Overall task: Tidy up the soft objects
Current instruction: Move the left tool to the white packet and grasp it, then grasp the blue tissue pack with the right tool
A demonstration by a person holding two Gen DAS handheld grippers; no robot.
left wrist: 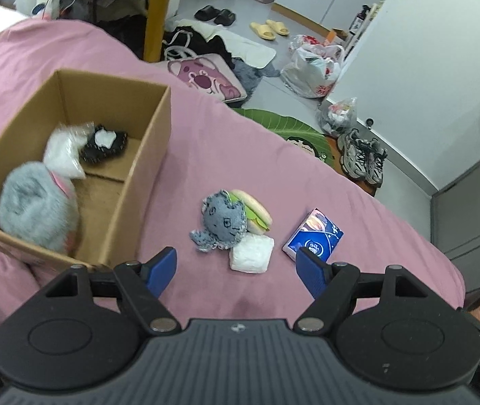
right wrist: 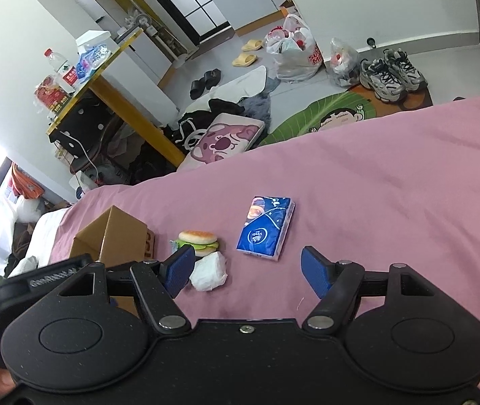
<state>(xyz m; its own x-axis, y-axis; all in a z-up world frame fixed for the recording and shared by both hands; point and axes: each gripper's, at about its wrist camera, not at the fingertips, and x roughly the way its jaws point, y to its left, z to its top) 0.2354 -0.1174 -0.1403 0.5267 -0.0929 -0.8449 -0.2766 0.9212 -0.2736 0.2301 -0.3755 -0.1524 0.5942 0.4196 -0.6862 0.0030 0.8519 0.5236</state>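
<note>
Pink bedspread [left wrist: 226, 141] lies bare beyond both released hand-held grippers [left wrist: 236, 270] [right wrist: 248, 270].

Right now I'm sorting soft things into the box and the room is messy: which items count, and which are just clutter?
Job: cardboard box, octopus toy, burger toy, white pouch, tissue pack.

Clutter: sneakers, yellow slippers, plastic bags, pink cushion.
</note>
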